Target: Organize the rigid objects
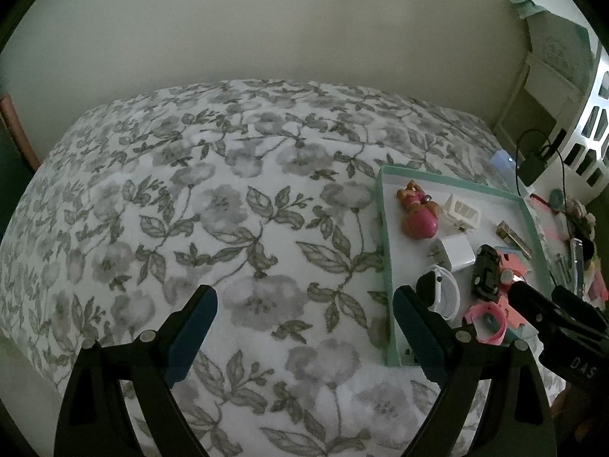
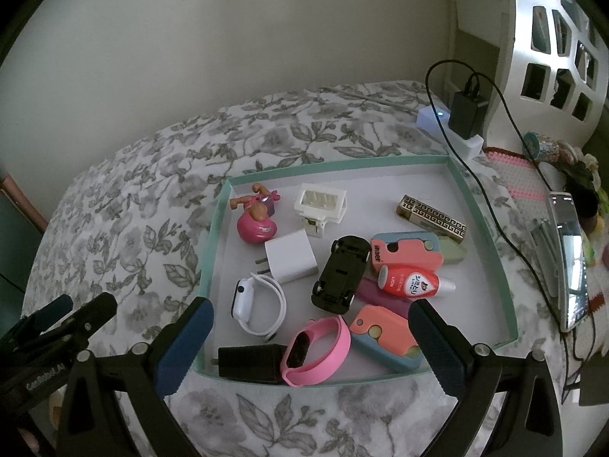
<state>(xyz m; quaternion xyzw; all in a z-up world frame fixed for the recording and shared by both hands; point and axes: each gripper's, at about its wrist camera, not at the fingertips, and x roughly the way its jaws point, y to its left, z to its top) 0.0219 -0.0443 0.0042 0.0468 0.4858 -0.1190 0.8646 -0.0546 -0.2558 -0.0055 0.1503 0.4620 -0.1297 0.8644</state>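
Note:
A shallow teal tray (image 2: 483,205) lies on the floral bedspread and holds several small rigid objects: a pink figure (image 2: 255,224), a white clip frame (image 2: 321,203), a white charger (image 2: 291,261), a white watch (image 2: 259,304), a black toy car (image 2: 342,272), a pink band (image 2: 318,352), a black adapter (image 2: 249,361), a red tube (image 2: 413,283) and coral cases (image 2: 384,337). My right gripper (image 2: 310,333) is open and empty over the tray's near edge. My left gripper (image 1: 304,320) is open and empty over the bedspread, left of the tray (image 1: 384,236).
A black charger with cables (image 2: 466,112) stands on a white block beyond the tray. A phone (image 2: 571,262), tape rolls (image 2: 542,146) and a pink-and-white mat (image 2: 514,179) lie to the right. A white lattice panel (image 2: 552,38) stands at far right. A wall rises behind the bed.

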